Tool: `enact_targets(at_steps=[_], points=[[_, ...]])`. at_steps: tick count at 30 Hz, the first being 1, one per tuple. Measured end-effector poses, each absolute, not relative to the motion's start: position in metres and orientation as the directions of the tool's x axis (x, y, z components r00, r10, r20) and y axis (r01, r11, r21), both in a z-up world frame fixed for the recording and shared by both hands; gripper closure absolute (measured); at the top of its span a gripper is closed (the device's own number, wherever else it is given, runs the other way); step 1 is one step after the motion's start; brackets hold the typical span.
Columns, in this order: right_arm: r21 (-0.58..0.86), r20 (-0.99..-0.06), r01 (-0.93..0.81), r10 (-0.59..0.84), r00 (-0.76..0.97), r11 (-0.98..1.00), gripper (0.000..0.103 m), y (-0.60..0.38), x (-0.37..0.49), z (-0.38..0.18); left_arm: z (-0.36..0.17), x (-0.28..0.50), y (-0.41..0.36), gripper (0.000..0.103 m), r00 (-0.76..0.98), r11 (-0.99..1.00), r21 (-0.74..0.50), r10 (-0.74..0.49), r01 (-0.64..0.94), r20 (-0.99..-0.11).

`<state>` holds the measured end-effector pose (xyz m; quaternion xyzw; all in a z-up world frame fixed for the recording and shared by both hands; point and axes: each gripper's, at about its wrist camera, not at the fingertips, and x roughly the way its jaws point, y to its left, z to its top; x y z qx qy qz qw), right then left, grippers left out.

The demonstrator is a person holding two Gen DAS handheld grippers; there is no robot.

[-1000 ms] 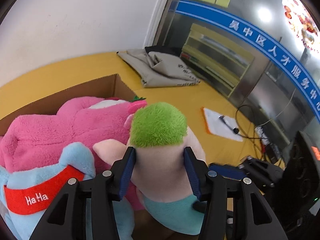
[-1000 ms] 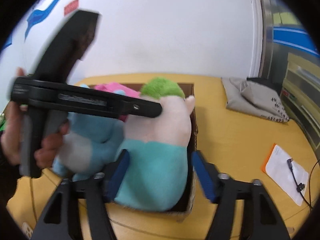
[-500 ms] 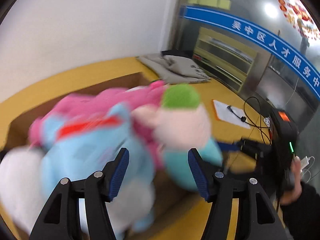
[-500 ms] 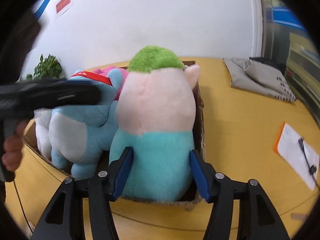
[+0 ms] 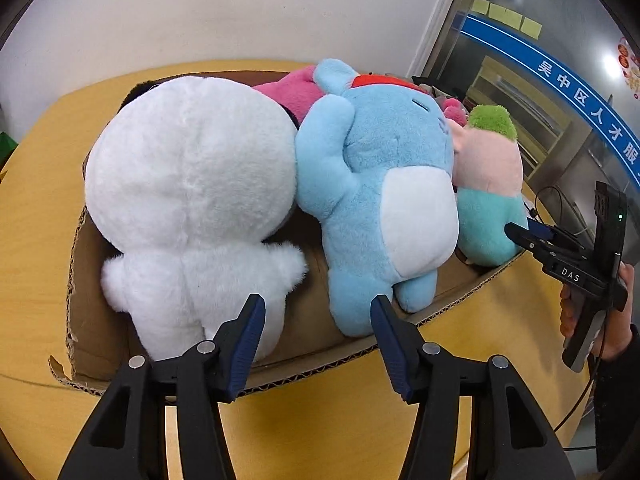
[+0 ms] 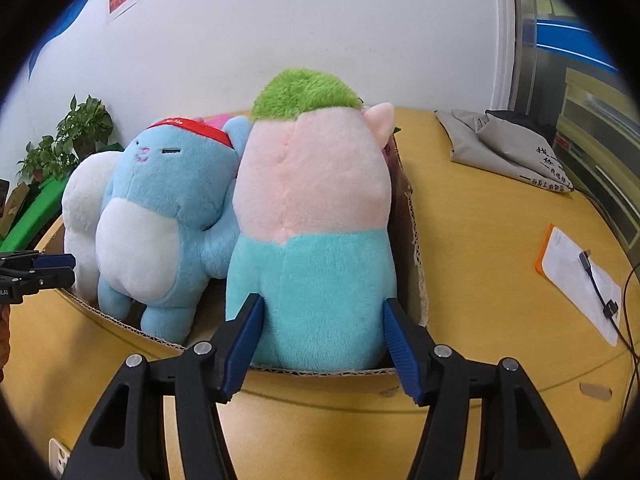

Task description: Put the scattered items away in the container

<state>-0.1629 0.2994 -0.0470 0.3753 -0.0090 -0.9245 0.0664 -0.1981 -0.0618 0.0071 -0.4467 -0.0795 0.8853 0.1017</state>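
A cardboard box [image 5: 96, 320] on the yellow table holds several plush toys: a white one [image 5: 192, 200], a blue one with a red headband [image 5: 380, 184], a pink one [image 5: 292, 92] behind them, and a green-haired pink and teal one [image 5: 488, 184]. My left gripper [image 5: 316, 344] is open and empty at the box's near edge, between the white and blue toys. In the right wrist view my right gripper [image 6: 320, 340] is open; its fingers flank the teal base of the green-haired toy [image 6: 312, 216] without pressing it. The blue toy [image 6: 160, 216] stands to its left.
A grey folded bag [image 6: 504, 148] lies at the table's far right. A paper with an orange edge and a cable [image 6: 580, 272] lies at the right. Potted plants [image 6: 68, 140] stand by the wall at the left. The box rim [image 6: 416, 240] is torn.
My left gripper has let go of the green-haired toy and pulled back to the box's other end. My right gripper has drawn back slightly, still open around the toy's base.
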Motion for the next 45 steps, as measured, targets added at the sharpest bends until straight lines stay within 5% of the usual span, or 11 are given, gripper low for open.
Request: enact_targets(at_steps=[4, 6, 12, 19, 45], points=[[0.076, -0.710, 0.117, -0.136, -0.691, -0.990, 0.031, 0.291, -0.138, -0.046, 0.007, -0.178, -0.061, 0.041, -0.577, -0.973, -0.210, 0.228, -0.099, -0.785], [0.028, -0.720, 0.148, -0.122, -0.683, -0.989, 0.022, 0.279, -0.121, -0.047, 0.013, -0.162, -0.059, 0.026, -0.591, -0.980, -0.180, 0.196, -0.086, -0.783], [0.067, -0.659, 0.072, -0.098, -0.746, -0.995, 0.019, 0.266, -0.085, -0.019, 0.060, -0.123, -0.063, 0.000, -0.700, -0.980, -0.192, 0.178, -0.059, -0.691], [-0.042, -0.565, 0.020, 0.007, -0.825, -0.999, 0.000, 0.240, -0.059, 0.024, 0.098, -0.091, -0.054, 0.000, -0.778, -0.989, -0.139, 0.133, -0.059, -0.614], [-0.050, -0.601, 0.009, 0.023, -0.799, -0.999, 0.001, 0.227, -0.043, 0.018, 0.093, -0.075, -0.042, 0.000, -0.793, -0.985, -0.168, 0.129, -0.034, -0.595]])
